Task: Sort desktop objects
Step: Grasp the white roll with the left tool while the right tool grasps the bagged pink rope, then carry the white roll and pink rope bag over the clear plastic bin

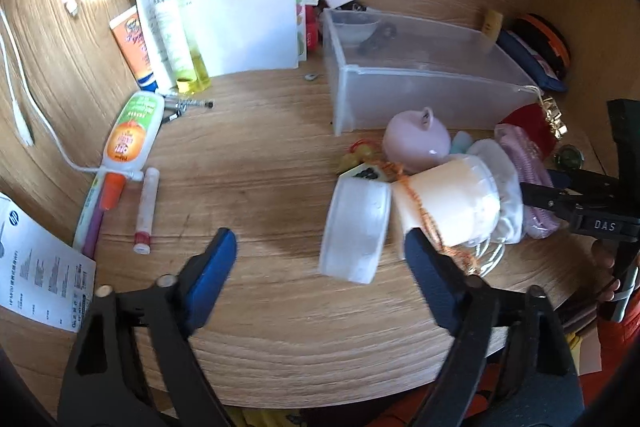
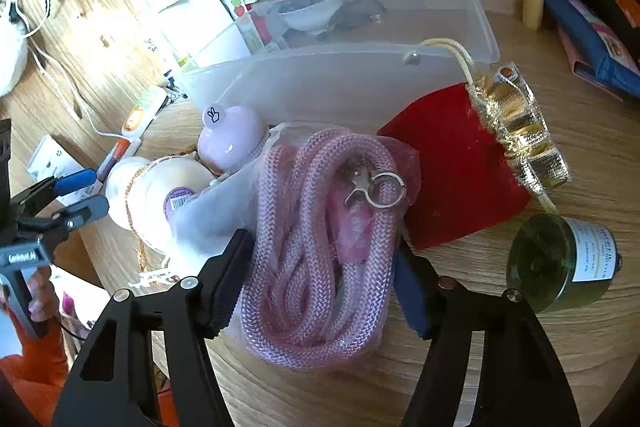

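Pink rope (image 2: 316,247) between spread right fingers (image 2: 226,279); left fingers (image 1: 212,267) spread, empty.

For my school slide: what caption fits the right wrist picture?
Open right gripper straddling a bagged pink rope beside a red pouch.

Wood-grain counter (image 2: 520,367), matt with fine streaks, light glancing off it at the far left. The pink braided cord (image 2: 320,247) looks woven and slightly shiny inside a clear, crinkly plastic bag, with a bright metal clasp (image 2: 374,189) on top. The red pouch (image 2: 456,171) reads as soft matt velvet, its gold trim (image 2: 516,123) metallic and glittering. The frosted translucent plastic bin (image 1: 408,83) is smooth. The dark green jar (image 2: 548,263) is glossy with a paper label. White paper sheets (image 1: 248,23), flat and matt.
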`<state>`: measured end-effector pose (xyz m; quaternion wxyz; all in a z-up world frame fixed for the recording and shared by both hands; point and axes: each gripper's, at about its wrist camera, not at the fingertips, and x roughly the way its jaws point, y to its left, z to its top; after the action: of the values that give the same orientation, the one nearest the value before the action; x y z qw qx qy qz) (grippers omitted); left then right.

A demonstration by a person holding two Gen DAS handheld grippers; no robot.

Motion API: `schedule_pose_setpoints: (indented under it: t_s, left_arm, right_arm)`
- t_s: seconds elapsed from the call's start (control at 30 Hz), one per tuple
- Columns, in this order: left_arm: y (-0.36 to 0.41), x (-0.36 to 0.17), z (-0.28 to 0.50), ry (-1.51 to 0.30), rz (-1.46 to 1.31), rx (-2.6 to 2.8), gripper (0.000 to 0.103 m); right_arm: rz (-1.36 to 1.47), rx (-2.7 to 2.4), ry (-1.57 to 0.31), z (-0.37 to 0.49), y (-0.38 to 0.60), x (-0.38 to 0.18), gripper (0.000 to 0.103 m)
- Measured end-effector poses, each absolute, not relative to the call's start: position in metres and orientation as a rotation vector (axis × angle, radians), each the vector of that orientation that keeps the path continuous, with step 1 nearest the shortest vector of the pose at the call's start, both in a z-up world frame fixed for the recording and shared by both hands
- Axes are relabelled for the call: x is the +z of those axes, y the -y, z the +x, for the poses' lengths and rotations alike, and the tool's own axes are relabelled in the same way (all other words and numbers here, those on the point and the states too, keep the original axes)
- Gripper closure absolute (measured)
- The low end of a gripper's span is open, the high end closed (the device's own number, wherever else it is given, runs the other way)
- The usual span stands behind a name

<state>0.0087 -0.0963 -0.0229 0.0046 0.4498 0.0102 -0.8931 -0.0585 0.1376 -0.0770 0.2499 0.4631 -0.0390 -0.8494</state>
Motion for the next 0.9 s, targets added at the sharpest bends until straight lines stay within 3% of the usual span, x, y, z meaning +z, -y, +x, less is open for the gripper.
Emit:
schedule_pose_setpoints:
  t_s: [0.27, 0.4, 0.67, 0.9]
  left_arm:
    - [0.088, -0.049, -0.013, -0.011, 1.521, -2.79, 0.054]
    - [0.08, -0.055, -0.022, 0.009, 1.518, -2.817, 0.074]
    - [0.08, -0.042, -0.026, 0.024, 1.37, -2.831, 0.074]
    - [0.087, -0.025, -0.026, -0.022, 1.303, -2.854, 0.074]
  right_arm:
    - [1.274, -2.288, 0.088, -0.065, -0.135, -0.081, 0.04]
    - [1.3, -2.26, 0.112, -0.069, -0.135, -0.085, 0.04]
    - [1.25, -2.347, 0.073, -0.059, -0.138, -0.074, 0.058]
    - [1.201, -2.43, 0.006, -0.049, -0.136, -0.06, 0.059]
